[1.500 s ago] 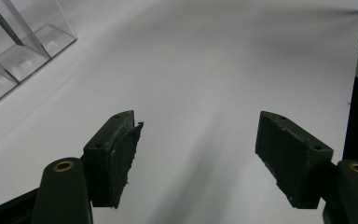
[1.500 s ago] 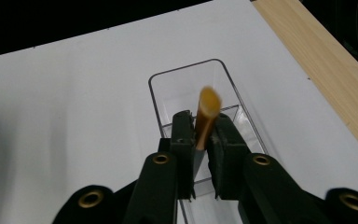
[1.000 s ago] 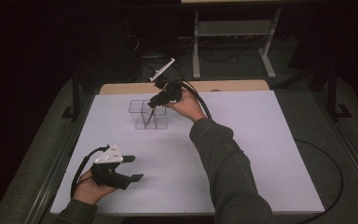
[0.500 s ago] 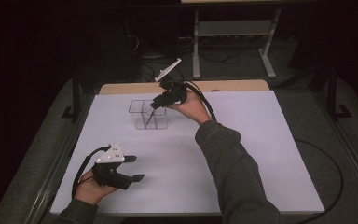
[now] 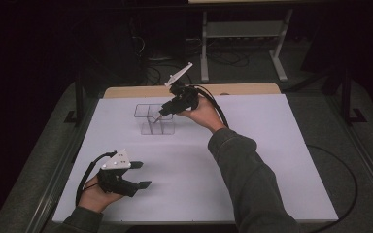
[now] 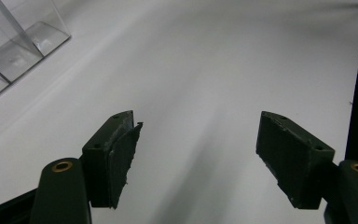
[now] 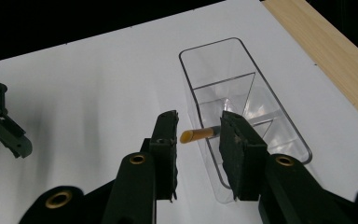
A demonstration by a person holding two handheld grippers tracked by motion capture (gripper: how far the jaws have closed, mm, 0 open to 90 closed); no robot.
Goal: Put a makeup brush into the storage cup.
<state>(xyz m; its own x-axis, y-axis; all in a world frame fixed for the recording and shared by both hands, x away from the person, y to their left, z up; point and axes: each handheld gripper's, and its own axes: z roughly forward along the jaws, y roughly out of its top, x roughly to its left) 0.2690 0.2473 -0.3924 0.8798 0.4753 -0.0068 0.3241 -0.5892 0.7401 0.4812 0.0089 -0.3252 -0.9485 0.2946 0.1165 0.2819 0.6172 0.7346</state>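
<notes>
1. The stick (image 7: 196, 134), thin with an orange end, lay between the jaws of the right tongs (image 7: 200, 115), over the near end of the clear box (image 7: 209, 43).
2. Its long axis ran across the gap from jaw to jaw, almost level in the right gripper view. The orange end pointed toward the left-hand jaw, and the other end was hidden behind the right-hand one.
3. A gap showed between the orange end and the jaw it faced, so both pads were not pressing on it. The jaws had just been opening with the stick between them, and they stood partly apart. I judged the grip let go or close to it.
4. Whether the far end already rested inside a compartment could not be told.
5. In the high view the right tongs (image 5: 162, 112) pointed down into the box (image 5: 143, 112), which stood on the far left part of the table (image 5: 272, 145).
6. The job looked nearly done: the stick had been brought to the box. What was left was to see it settle inside and to lift the tongs clear.
7. The left tongs (image 5: 141, 174) hung low over the near left of the table, well apart from the box. Their jaws (image 6: 198, 135) stood wide with nothing between them.
</notes>
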